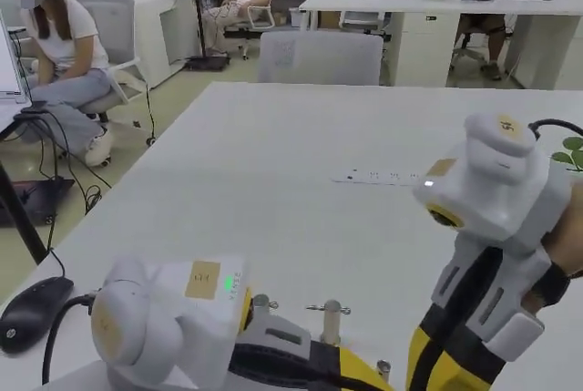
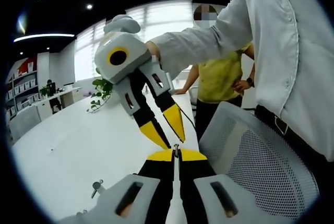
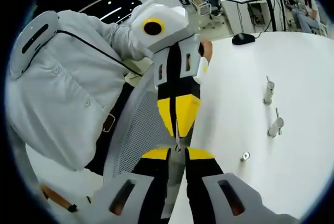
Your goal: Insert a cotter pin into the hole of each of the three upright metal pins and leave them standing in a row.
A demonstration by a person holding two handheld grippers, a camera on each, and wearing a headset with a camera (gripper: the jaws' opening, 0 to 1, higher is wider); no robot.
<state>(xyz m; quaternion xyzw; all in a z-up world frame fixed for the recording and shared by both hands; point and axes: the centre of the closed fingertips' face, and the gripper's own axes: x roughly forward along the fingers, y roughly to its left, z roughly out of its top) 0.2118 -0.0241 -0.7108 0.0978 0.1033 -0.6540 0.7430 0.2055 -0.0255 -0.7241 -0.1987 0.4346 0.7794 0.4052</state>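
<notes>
Two grippers met tip to tip over the table's near edge: left gripper (image 2: pixel 176 152) clamped on a thin cotter pin (image 3: pixel 178 143), right gripper (image 3: pixel 178 152) narrowly parted at its other end, grip unclear. Three metal pins (image 3: pixel 275 126) sat at 3 o'clock of the right jaws on the white table (image 1: pixel 273 181). A power strip (image 1: pixel 378 177) lay beyond at 12 o'clock.

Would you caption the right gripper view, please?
Left gripper holds a cotter pin at the jaws of the right gripper, beside metal pins.
</notes>
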